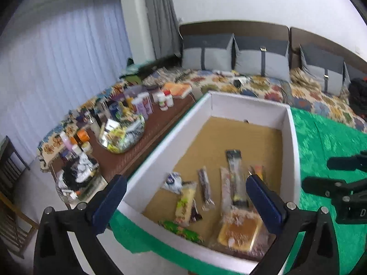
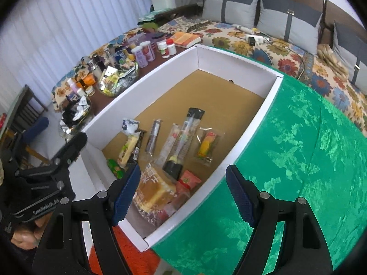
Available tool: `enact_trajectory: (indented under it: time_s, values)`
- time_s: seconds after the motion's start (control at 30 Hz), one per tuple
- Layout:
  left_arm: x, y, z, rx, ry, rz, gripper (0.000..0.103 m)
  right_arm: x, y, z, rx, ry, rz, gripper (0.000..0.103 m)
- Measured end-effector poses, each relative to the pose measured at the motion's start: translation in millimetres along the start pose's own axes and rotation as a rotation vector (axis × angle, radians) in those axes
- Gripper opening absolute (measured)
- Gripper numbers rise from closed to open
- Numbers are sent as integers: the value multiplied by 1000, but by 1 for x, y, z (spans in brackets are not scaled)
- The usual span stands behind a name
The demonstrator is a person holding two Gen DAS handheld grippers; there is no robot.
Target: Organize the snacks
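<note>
Currently both the left gripper (image 1: pixel 185 197) and right gripper (image 2: pixel 183 192) hang empty, jaws wide apart, over the white cardboard box (image 2: pixel 247 149) on green cloth (image 2: pixel 298 160), where the wrapped snacks (image 2: pixel 174 142) lie, likely laid side by side for sorting.
</note>
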State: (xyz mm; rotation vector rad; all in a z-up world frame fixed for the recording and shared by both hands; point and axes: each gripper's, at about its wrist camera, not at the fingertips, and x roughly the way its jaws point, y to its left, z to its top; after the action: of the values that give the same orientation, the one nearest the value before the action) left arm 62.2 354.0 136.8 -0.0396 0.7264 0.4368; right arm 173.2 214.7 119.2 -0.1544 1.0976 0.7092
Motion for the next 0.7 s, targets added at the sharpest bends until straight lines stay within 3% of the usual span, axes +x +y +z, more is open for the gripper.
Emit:
enact_trajectory:
  time_s: [0.7]
  values:
    - [-11, 11, -10, -41, 40, 12, 103, -4, 13, -5, -36, -9, -30, 80]
